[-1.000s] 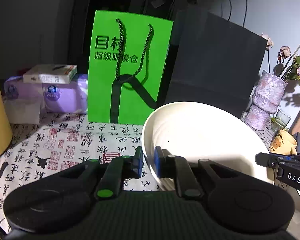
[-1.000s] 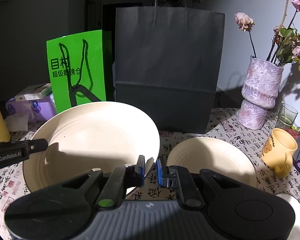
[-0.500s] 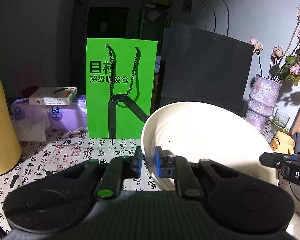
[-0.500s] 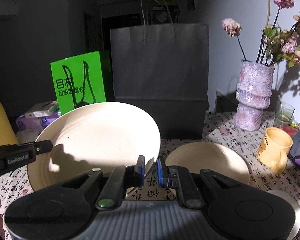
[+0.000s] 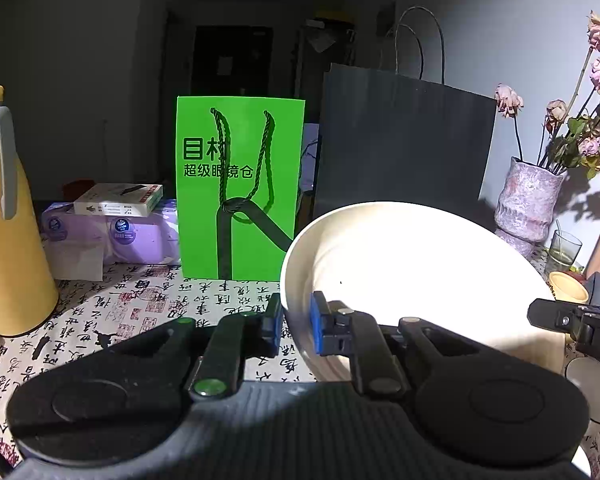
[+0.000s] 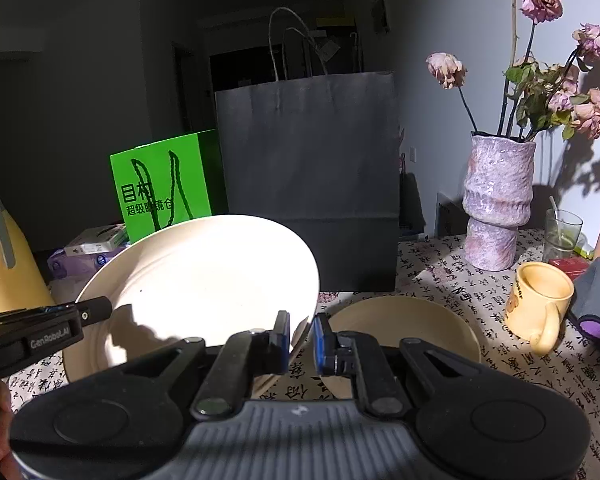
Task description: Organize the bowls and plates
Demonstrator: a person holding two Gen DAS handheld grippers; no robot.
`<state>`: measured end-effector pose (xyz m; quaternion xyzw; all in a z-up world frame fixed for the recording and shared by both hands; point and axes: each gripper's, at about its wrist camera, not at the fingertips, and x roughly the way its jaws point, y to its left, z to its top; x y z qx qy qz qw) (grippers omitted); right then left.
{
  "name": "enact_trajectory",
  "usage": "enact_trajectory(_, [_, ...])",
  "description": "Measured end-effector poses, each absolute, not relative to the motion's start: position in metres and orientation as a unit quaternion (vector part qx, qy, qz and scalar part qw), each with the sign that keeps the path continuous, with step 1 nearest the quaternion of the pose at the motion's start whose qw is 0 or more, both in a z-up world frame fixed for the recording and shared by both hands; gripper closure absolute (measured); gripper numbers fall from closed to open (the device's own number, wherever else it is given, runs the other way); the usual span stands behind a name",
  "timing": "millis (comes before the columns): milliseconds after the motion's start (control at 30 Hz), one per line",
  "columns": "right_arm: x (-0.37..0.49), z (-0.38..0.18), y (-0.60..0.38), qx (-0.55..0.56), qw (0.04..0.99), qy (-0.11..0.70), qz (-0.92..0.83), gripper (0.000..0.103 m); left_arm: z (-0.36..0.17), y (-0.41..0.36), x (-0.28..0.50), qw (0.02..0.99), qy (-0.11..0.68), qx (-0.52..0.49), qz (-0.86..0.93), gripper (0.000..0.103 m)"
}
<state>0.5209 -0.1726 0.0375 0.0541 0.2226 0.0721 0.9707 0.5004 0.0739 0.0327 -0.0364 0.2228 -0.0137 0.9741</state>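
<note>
A large cream plate (image 5: 412,264) hangs tilted above the patterned tablecloth, held by both grippers. My left gripper (image 5: 296,328) is shut on its left rim, the blue pads pinching the edge. My right gripper (image 6: 302,338) is shut on the right rim of the same plate (image 6: 212,276). Each gripper shows in the other's view: the right one (image 5: 572,320) at the plate's far side, the left one (image 6: 60,324) across the plate. A second, smaller cream plate (image 6: 412,320) lies on the table just right of my right gripper.
A green paper bag (image 5: 240,188) and a black paper bag (image 6: 308,192) stand at the back. A purple vase (image 6: 498,204) with dried roses, a glass (image 6: 562,234) and a yellow mug (image 6: 542,300) are at the right. A yellow flask (image 5: 8,232) and tissue packs (image 5: 112,232) are left.
Both grippers have risen with the plate between them and drawn back from the bags, so the bags and vase look smaller and lower. The grips have not changed.
</note>
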Motion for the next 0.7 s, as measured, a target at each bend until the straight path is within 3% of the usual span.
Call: enact_trajectory(700, [0.469,0.048,-0.184,0.069,0.97,0.208,0.105,0.092,0.052,0.063,0.433,0.977,0.213,-0.023,0.021,0.088])
